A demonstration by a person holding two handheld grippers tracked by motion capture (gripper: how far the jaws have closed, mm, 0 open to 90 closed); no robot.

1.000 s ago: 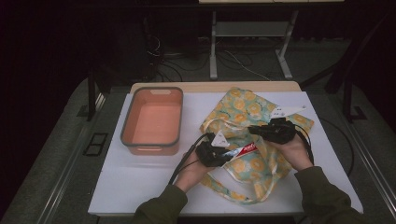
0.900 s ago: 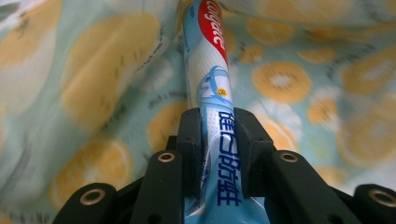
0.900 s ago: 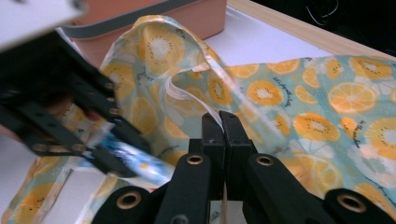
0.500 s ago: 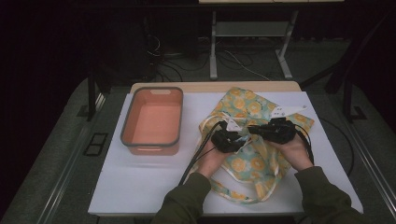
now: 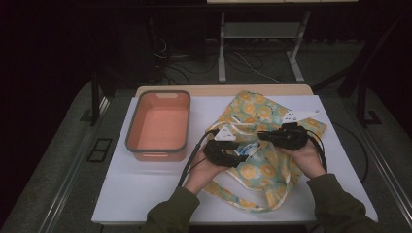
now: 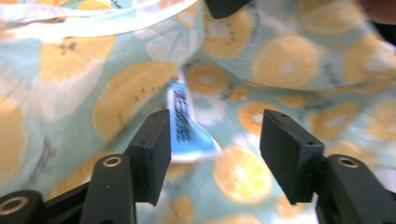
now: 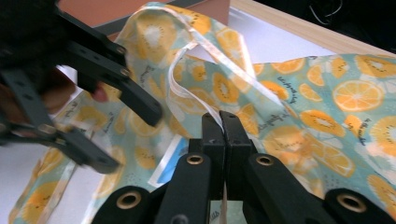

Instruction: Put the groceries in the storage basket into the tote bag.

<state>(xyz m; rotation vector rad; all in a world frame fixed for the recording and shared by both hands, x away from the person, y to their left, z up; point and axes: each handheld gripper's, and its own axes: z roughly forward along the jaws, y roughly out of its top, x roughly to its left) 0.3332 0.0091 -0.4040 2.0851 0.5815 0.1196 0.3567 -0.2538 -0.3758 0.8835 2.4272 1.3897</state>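
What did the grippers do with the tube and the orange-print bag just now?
The left gripper carried the tube into the bag's mouth; its jaws have just been opening, and the tube now lies loose between them, let go. The right gripper stayed clamped on the bag's edge, holding it open. The orange bin did not move.
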